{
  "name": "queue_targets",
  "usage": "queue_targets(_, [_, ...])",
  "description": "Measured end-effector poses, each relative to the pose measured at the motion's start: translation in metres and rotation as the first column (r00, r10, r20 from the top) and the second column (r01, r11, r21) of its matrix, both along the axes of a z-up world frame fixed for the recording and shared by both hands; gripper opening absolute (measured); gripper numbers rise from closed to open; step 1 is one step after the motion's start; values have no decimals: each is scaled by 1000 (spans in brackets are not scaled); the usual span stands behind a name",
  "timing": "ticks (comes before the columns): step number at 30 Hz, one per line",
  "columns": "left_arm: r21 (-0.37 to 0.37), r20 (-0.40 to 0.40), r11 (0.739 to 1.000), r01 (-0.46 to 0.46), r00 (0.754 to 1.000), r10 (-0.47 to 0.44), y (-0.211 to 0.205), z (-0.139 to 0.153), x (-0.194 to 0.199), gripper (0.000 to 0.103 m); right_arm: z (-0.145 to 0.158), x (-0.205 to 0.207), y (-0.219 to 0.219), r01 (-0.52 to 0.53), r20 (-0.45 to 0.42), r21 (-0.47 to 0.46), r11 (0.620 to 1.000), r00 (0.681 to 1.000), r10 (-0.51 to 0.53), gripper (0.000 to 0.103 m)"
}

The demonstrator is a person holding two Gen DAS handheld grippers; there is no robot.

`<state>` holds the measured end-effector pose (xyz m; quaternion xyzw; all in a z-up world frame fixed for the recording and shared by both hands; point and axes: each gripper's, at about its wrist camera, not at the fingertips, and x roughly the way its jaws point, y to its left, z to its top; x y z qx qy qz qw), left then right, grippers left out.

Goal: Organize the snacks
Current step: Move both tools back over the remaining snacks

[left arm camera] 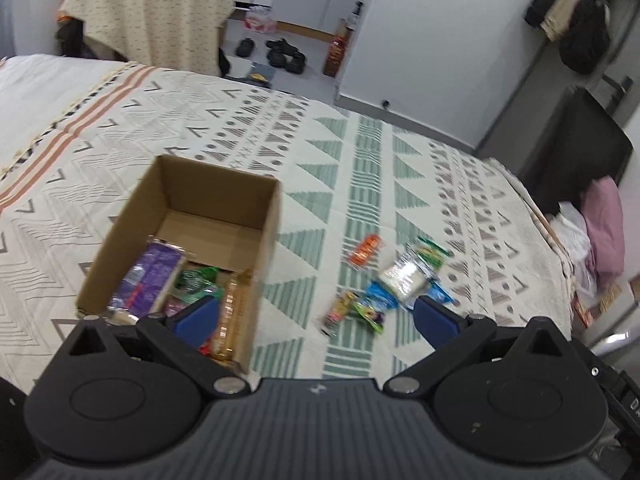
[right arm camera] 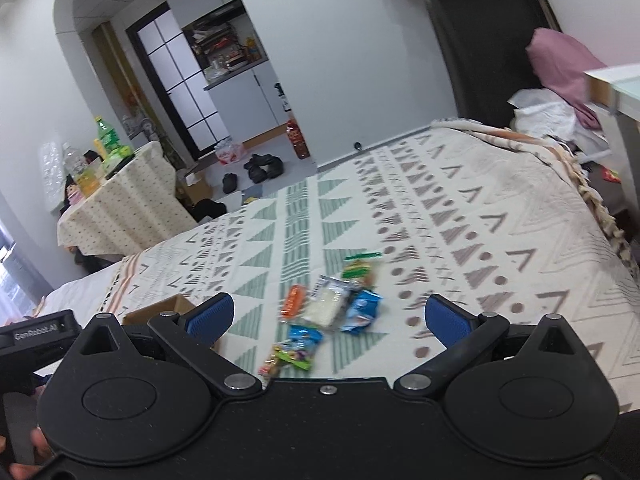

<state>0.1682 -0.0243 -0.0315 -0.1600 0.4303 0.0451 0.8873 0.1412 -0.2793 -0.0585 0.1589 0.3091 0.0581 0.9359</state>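
Note:
An open cardboard box (left arm camera: 224,192) stands on the patterned bedspread (left arm camera: 360,148) and holds several snack packets, among them a purple one (left arm camera: 148,276) and a tan biscuit pack (left arm camera: 232,316). To its right lies a loose heap of snacks: an orange packet (left arm camera: 364,250), a white packet (left arm camera: 404,278), blue and green ones. My left gripper (left arm camera: 316,314) hangs open and empty, its left pad over the box's near corner. In the right wrist view the same heap, with the white packet (right arm camera: 330,300) and orange packet (right arm camera: 294,300), lies just ahead of my right gripper (right arm camera: 328,314), which is open and empty.
A draped side table (right arm camera: 120,204) with bottles stands beyond the bed's far side. Shoes (right arm camera: 262,168) lie on the floor near a doorway. A pink pillow (right arm camera: 560,60) and white bedding sit at the bed's right end. The box corner (right arm camera: 168,308) shows left of the right gripper.

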Motion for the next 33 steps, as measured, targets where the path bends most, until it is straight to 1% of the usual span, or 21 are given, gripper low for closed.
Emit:
queue_targets(3, [29,-8,999,24,1000,-24,-16,-2,3,103,-7,-4,-19,19,-5,4,1000,1000,-19,103])
queue_targets(6, [30,-21,998,49,999,-48,-29,-9,7,103,-17,-2,-37,54,-31,17,998,998,-53,103])
queue_targets(10, [40,-33,997,67,997,-66,-44,-20,17,103,-29,1,-56,71,-53,28,997,996,-70,101])
queue_targets(14, [37,-47,997,64,997,-63,-50,-32,29,103,-42,6,-67,59,-76,63,996,996,-54,99])
queue_targets(17, [38,-50,997,61,997,-59,-52,-40,38,102,-51,12,-70,43,-94,110,993,995,-33,94])
queue_targets(20, [44,-59,997,67,996,-65,-56,-48,47,100,-59,21,-70,24,-100,138,990,995,-10,91])
queue_targets(22, [48,-58,996,69,996,-66,-58,-54,52,99,-64,28,-69,13,-104,154,988,995,3,87])
queue_targets(25, [49,-63,995,83,995,-80,-62,-63,60,90,-73,38,-68,2,-121,174,985,992,19,82])
queue_targets(27, [39,-72,995,88,994,-85,-64,-69,65,81,-79,46,-67,-6,-131,184,983,991,31,80])
queue_targets(28, [34,-78,995,93,993,-90,-65,-73,68,80,-81,48,-66,-10,-135,188,982,990,36,78])
queue_targets(30, [28,-89,995,100,991,-97,-69,-80,74,72,-85,54,-65,-17,-145,195,981,988,46,76])
queue_targets(33, [20,-108,993,113,988,-110,-72,-91,81,66,-92,63,-61,-26,-160,203,979,985,59,74])
